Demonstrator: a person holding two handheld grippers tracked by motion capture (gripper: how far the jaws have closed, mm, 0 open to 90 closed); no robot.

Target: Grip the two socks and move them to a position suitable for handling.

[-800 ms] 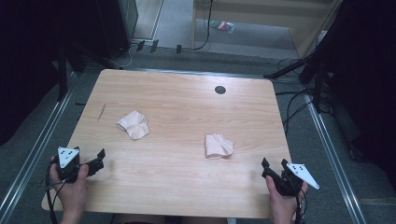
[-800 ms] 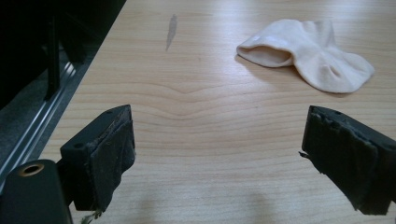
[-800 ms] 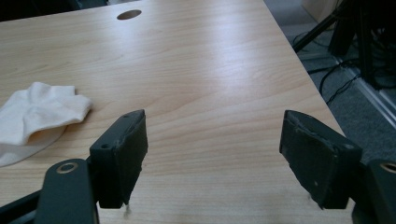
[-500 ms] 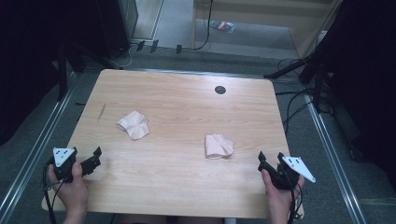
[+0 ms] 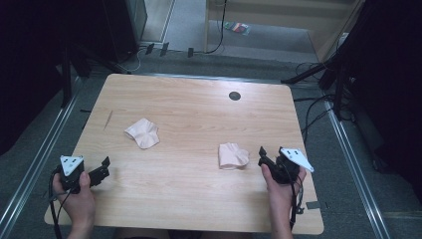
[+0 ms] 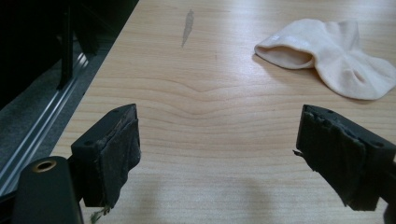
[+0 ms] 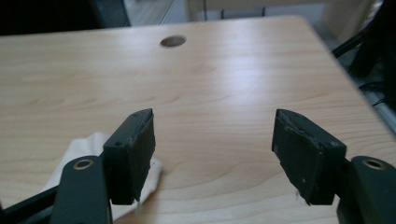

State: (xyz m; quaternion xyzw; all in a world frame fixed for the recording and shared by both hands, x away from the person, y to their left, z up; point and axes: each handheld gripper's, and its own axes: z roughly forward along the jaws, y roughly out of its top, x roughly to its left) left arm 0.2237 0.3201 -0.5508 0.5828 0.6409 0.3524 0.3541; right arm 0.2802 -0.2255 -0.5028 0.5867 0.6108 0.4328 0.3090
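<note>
Cream socks lie apart on the worktop: one sock (image 5: 233, 156) just left of your right gripper (image 5: 266, 160), the other (image 6: 327, 56) ahead-right of your left gripper (image 5: 102, 169). Both grippers' jaws gape empty, ready to pinch.

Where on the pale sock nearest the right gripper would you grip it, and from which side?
Probably at the edge of the near sock that faces the right gripper, coming from the right. It lies crumpled and low on the table, so open jaws would best pinch a raised fold.
</note>
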